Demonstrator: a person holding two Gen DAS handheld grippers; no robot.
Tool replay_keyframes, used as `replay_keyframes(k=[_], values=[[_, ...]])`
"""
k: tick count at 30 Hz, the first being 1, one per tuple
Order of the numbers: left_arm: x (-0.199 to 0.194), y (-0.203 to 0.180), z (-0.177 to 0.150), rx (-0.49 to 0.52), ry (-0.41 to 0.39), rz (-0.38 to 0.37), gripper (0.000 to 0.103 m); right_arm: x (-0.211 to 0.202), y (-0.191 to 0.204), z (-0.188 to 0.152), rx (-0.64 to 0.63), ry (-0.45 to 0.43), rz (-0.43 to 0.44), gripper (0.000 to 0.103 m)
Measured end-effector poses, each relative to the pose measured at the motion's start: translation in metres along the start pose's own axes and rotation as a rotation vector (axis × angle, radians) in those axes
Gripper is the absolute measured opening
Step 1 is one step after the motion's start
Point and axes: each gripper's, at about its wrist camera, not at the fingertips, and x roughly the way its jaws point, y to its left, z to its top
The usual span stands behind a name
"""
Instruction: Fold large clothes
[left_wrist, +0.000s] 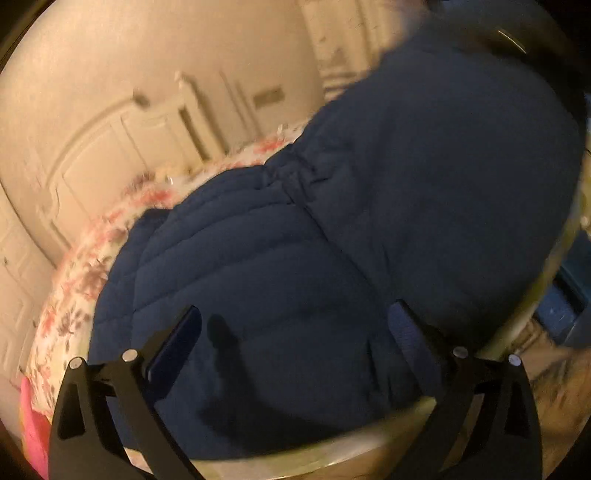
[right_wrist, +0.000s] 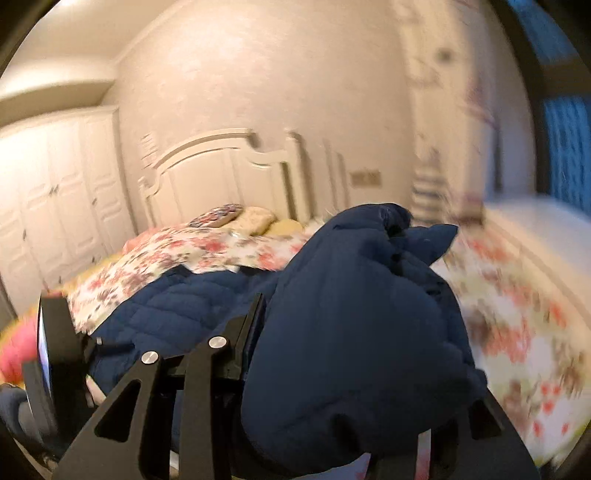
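Note:
A navy quilted jacket (left_wrist: 332, 221) lies spread over the floral bedsheet (left_wrist: 74, 295). My left gripper (left_wrist: 295, 325) hovers just above its near part, open, with both fingers wide apart and nothing pinched between them. In the right wrist view a thick bunch of the same jacket (right_wrist: 351, 332) is lifted off the bed, and my right gripper (right_wrist: 340, 317) is shut on it. One finger (right_wrist: 255, 321) shows against the fabric; the other is hidden under the cloth. The rest of the jacket trails down to the left onto the bed.
A white headboard (right_wrist: 221, 173) and pillows (right_wrist: 255, 218) are at the far end of the bed, and a white wardrobe (right_wrist: 55, 184) stands left. A pink item (left_wrist: 31, 417) lies at the bed's left edge. Floor (left_wrist: 554, 387) shows past the bed's near right edge.

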Motion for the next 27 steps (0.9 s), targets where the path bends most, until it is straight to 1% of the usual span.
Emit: replay_keyframes(k=[1,3,4,5,6,7,8,9,10,11,12,13,14,15,17,18,20,21,22,23,24,25,26,27], values=[[-0.008,0.011,-0.005,-0.02,0.006,-0.06,0.1,0.001,0.014,0.007,-0.045,-0.014,0.004,0.045],[-0.017,0.039,-0.011,-0.091,0.036,-0.165,0.1,0.003,0.046,0.021,-0.146,-0.037,0.027,0.045],[-0.026,0.065,-0.018,-0.151,0.025,-0.178,0.1,0.006,0.062,0.026,-0.193,-0.045,0.044,0.045],[-0.031,0.082,-0.022,-0.183,0.009,-0.145,0.1,0.009,0.08,0.031,-0.243,-0.052,0.064,0.045],[-0.039,0.108,-0.027,-0.223,-0.013,-0.072,0.1,0.014,0.103,0.033,-0.307,-0.056,0.09,0.045],[-0.045,0.126,-0.031,-0.254,-0.029,-0.019,0.1,0.022,0.126,0.035,-0.363,-0.054,0.114,0.045],[-0.054,0.157,-0.037,-0.318,-0.05,0.052,0.1,0.029,0.147,0.034,-0.413,-0.048,0.142,0.045],[-0.061,0.185,-0.043,-0.387,-0.058,0.111,0.1,0.039,0.178,0.028,-0.481,-0.029,0.184,0.045],[-0.068,0.207,-0.049,-0.447,-0.064,0.16,0.1,0.049,0.201,0.021,-0.542,-0.009,0.208,0.045],[-0.075,0.222,-0.053,-0.488,-0.073,0.195,0.1,0.061,0.225,0.01,-0.616,0.015,0.226,0.045],[-0.082,0.238,-0.056,-0.517,-0.083,0.228,0.1,0.079,0.256,-0.011,-0.724,0.061,0.247,0.045],[-0.091,0.251,-0.058,-0.531,-0.095,0.273,0.1,0.092,0.275,-0.028,-0.796,0.105,0.263,0.046],[-0.095,0.259,-0.056,-0.524,-0.1,0.299,0.1,0.105,0.292,-0.049,-0.877,0.156,0.273,0.055],[-0.099,0.262,-0.053,-0.509,-0.104,0.32,0.1,0.115,0.314,-0.084,-1.035,0.161,0.232,0.062],[-0.101,0.264,-0.037,-0.457,-0.117,0.332,0.1,0.115,0.329,-0.112,-1.19,0.1,0.149,0.065],[-0.097,0.263,-0.023,-0.425,-0.127,0.316,0.1,0.115,0.33,-0.116,-1.205,0.093,0.134,0.065],[-0.086,0.25,0.012,-0.328,-0.144,0.23,0.101,0.118,0.321,-0.105,-1.139,0.128,0.18,0.066],[-0.076,0.242,0.032,-0.274,-0.145,0.174,0.101,0.119,0.317,-0.101,-1.12,0.138,0.196,0.067],[-0.067,0.238,0.046,-0.237,-0.14,0.135,0.101,0.118,0.317,-0.099,-1.112,0.142,0.206,0.067],[-0.048,0.227,0.07,-0.187,-0.115,0.091,0.101,0.114,0.317,-0.101,-1.116,0.138,0.206,0.068],[-0.03,0.22,0.086,-0.147,-0.085,0.072,0.1,0.113,0.316,-0.102,-1.129,0.128,0.198,0.069],[-0.003,0.205,0.105,-0.071,-0.046,0.089,0.1,0.107,0.321,-0.104,-1.137,0.118,0.195,0.069],[0.021,0.197,0.112,-0.012,-0.02,0.135,0.1,0.106,0.321,-0.102,-1.136,0.117,0.201,0.071],[0.045,0.19,0.117,0.034,0.016,0.187,0.101,0.1,0.321,-0.099,-1.121,0.123,0.228,0.075]])
